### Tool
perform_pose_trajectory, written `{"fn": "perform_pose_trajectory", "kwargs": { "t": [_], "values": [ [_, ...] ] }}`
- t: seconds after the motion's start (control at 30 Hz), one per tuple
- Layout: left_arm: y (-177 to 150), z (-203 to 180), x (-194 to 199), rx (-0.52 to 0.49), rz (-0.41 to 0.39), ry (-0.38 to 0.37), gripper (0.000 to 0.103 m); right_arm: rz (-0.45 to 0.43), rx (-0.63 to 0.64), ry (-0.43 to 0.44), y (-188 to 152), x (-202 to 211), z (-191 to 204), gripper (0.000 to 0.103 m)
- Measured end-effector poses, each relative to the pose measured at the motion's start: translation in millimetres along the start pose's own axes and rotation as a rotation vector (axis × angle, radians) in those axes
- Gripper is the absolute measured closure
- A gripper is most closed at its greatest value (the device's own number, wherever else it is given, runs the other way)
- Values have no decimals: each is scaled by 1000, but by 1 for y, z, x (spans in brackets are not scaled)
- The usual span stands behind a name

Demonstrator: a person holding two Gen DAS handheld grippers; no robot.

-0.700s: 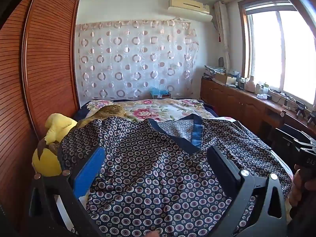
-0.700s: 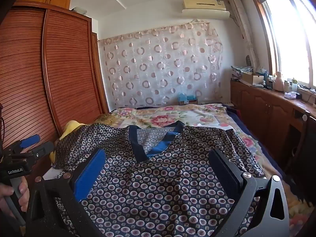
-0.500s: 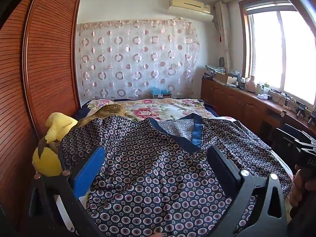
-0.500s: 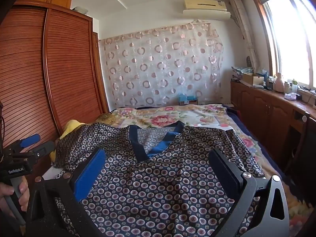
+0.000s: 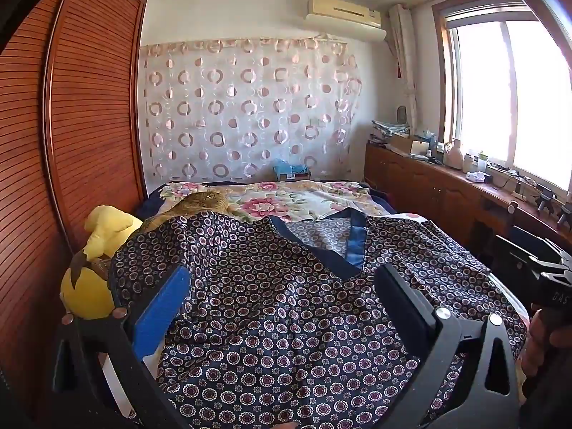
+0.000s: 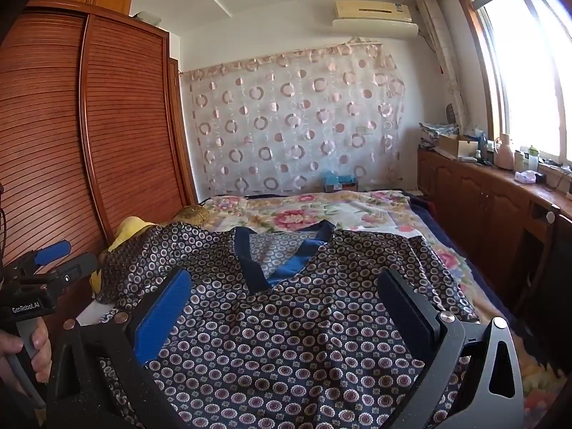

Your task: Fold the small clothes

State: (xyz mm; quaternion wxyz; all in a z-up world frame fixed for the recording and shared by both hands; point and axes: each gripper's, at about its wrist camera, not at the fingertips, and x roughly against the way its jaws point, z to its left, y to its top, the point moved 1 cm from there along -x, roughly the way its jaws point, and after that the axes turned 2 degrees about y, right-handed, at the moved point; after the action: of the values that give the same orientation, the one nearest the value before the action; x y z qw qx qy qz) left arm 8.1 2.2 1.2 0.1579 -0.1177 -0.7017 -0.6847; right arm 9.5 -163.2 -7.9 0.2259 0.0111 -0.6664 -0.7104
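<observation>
Patterned shirt [image 5: 286, 321] lies spread on bed [image 5: 286, 200], left edge draped over yellow plush [image 5: 103, 225] near wardrobe [image 5: 89, 107]. Left gripper [image 5: 282, 296] and right gripper [image 6: 286, 300] both wide open w/ nothing between, above shirt.

The shirt [image 5: 286, 321] is thin, smooth cloth with a soft shine; the bed [image 6: 321, 211] cover is flowery cloth; the yellow toy [image 5: 107, 225] looks soft and fuzzy; the wardrobe [image 5: 89, 107] is ribbed, shiny wood; the curtain [image 6: 293, 118] is see-through cloth.

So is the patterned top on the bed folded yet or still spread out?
Spread out, not folded: the patterned top lies open across the bed, blue V-neck collar facing up, both sleeves extended sideways.
</observation>
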Motion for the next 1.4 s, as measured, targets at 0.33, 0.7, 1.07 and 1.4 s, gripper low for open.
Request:
{"fn": "perform_pose_trajectory", "kwargs": {
  "t": [0.33, 0.7, 1.07, 1.4],
  "values": [
    [3, -1, 10, 3, -7, 6, 0, 3, 5, 3, 1, -1, -2, 0],
    [5, 0, 12, -1, -9, 7, 0, 1, 8, 2, 1, -1, -2, 0],
    [6, 0, 13, -3, -12, 9, 0, 0, 7, 1, 1, -1, -2, 0],
    [9, 0, 15, -6, -15, 11, 0, -1, 6, 2, 2, -1, -1, 0]
  ]
}}
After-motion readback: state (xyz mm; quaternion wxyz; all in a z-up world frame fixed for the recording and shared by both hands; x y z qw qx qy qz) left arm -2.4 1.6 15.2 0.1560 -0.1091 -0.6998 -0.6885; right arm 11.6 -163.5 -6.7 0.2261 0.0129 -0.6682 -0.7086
